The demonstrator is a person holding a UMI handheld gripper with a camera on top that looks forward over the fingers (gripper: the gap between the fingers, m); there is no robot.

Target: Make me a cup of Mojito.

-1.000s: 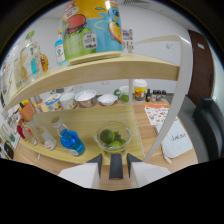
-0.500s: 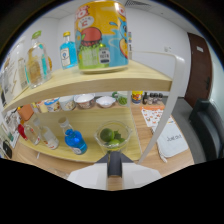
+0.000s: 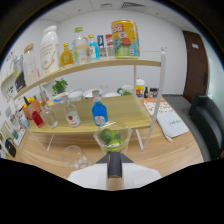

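The gripper (image 3: 114,167) holds a clear glass bowl of limes (image 3: 112,138) pinched by its rim, above the wooden table (image 3: 170,150). Labels on the shelf bottles, including the blue bottle (image 3: 99,112) and colourful can (image 3: 125,39), stay unreadable.
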